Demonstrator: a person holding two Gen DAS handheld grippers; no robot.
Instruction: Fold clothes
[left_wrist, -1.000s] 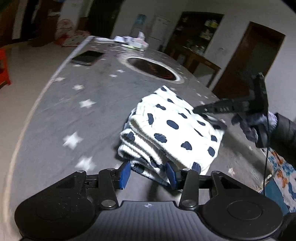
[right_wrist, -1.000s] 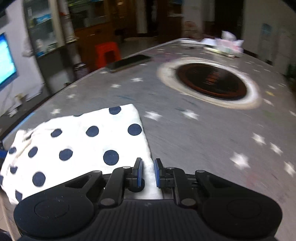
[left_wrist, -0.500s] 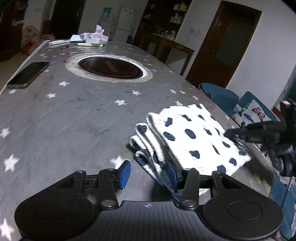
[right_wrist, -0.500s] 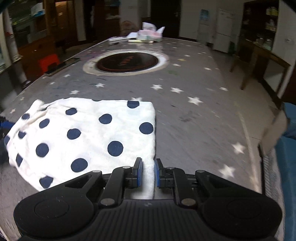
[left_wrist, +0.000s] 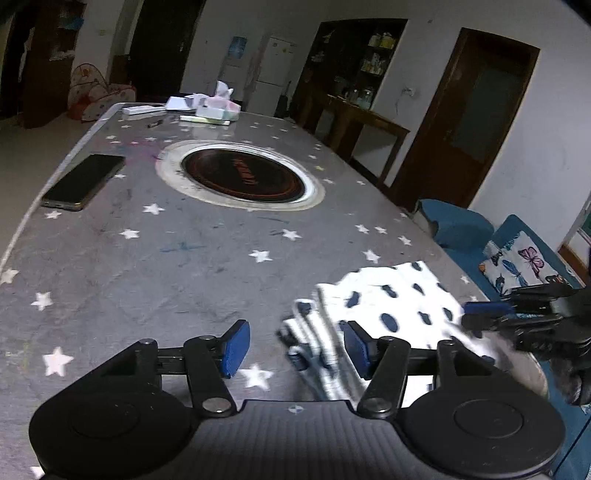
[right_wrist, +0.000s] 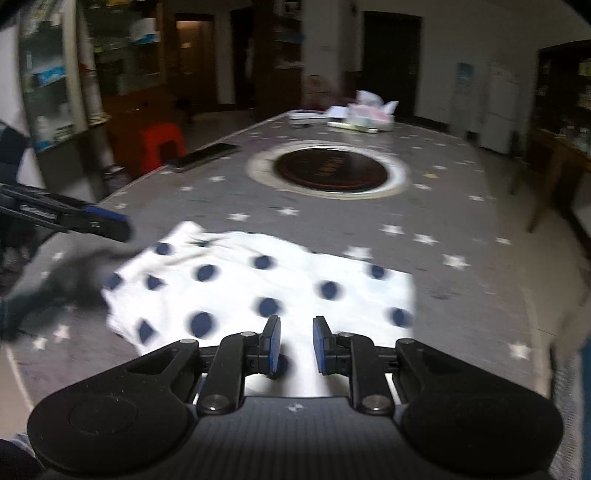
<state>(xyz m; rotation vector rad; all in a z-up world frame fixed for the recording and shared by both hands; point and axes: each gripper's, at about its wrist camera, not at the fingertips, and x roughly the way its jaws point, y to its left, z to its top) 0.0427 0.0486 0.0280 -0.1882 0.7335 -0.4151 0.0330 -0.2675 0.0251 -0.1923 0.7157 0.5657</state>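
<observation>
Since the earlier frame the left hand-held gripper (left_wrist: 293, 347) had let go of the stacked edge of the polka-dot garment (left_wrist: 384, 314); its jaws had just been opening and stood well apart, holding nothing, the folded bundle lying just to its right on the starred surface (left_wrist: 166, 258). The right hand-held gripper (right_wrist: 295, 345) had also just parted its jaws slightly; they stood narrowly apart over the garment's near edge, gripping nothing. Both pointed downward, and the right sat nearer the cloth, whose long axis ran between them.
</observation>
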